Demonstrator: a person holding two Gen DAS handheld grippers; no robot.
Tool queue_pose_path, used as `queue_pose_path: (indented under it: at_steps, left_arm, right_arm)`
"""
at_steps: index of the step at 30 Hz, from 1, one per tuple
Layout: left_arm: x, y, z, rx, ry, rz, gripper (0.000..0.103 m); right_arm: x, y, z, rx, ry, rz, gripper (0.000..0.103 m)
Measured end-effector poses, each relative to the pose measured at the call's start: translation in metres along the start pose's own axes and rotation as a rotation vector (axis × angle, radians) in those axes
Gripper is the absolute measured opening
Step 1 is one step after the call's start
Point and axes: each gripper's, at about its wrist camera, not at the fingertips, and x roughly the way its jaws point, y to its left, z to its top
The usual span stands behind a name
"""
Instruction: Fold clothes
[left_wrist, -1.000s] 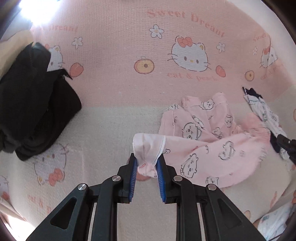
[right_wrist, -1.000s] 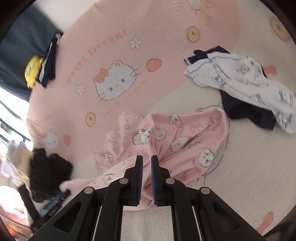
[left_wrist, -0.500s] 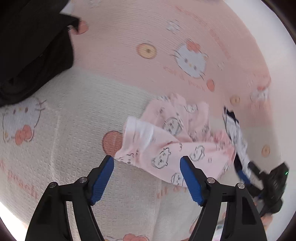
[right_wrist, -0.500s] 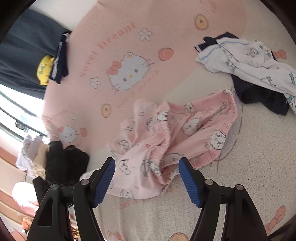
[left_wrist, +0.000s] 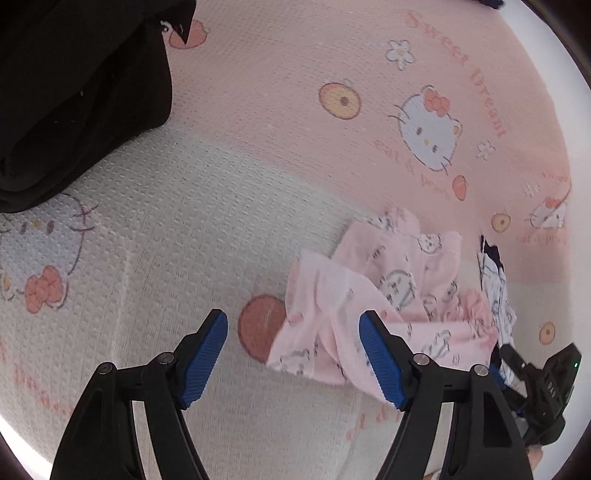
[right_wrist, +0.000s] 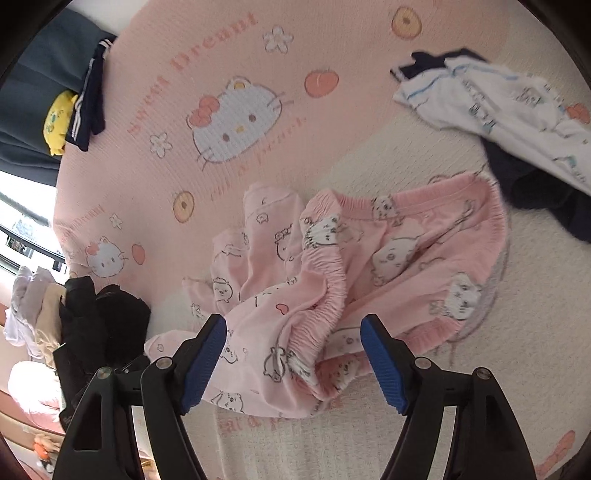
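Lying crumpled at the centre of the right wrist view, on the cream part of the cat-print bedspread (right_wrist: 424, 424): the pink pyjama bottoms (right_wrist: 332, 280). Showing at lower right in the left wrist view as well, one pale leg end trailing toward the middle.

Hovering over the near edge of the heap, the right gripper (right_wrist: 293, 363), jaws wide and opening a little more, pink cloth showing between them but no pad pressing on it. Standing wide apart too, the left gripper (left_wrist: 293, 358), holding nothing, the leg end lying just inside its right-hand pad.

Looking soft, light and limp, likely thin cotton: bound to sag and bunch when lifted, not slippery, not fragile. Best hold probably the gathered elastic waistband (right_wrist: 325, 291), thicker and easier to pinch than a single layer, with the other hold on a leg hem so as to stretch the cloth flat.

Sitting at upper right of the right wrist view, a white printed garment (right_wrist: 517, 107) over a dark navy piece (right_wrist: 546, 199), near the waistband, possibly touching it, though hard to say at the blurred edge. Filling the upper left of the left wrist view, a black garment (left_wrist: 74, 92), well apart from the pink one. Needing clear cream surface for spreading, most of it lying toward the bottom of the frame.
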Motion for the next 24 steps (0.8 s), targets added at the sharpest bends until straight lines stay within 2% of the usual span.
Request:
queue_pose_path:
  at_steps: [4,7,15,18,19,24]
  left_arm:
    - [0.009,-0.001,0.010,-0.036,0.028,-0.052,0.072]
    - [0.014,-0.008,0.013,-0.018,0.037,-0.059,0.072]
    - [0.032,-0.024,0.014,0.022,0.072,-0.050,0.072]
    - [0.037,-0.025,0.017,0.007,0.081,-0.063,0.072]
    - [0.039,-0.025,0.018,0.006,0.078,-0.056,0.072]
    - [0.042,-0.019,0.027,-0.026,0.061,-0.038,0.072]
  right_arm:
    - [0.010,-0.007,0.007,0.093,0.006,0.074,0.075]
    - [0.015,-0.018,0.011,0.176,0.005,0.124,0.075]
    - [0.023,-0.038,0.012,0.350,0.017,0.165,0.075]
    - [0.028,-0.039,0.013,0.350,0.022,0.116,0.074]
    - [0.029,-0.040,0.013,0.353,0.021,0.104,0.071]
    - [0.034,-0.040,0.014,0.361,0.023,0.085,0.040]
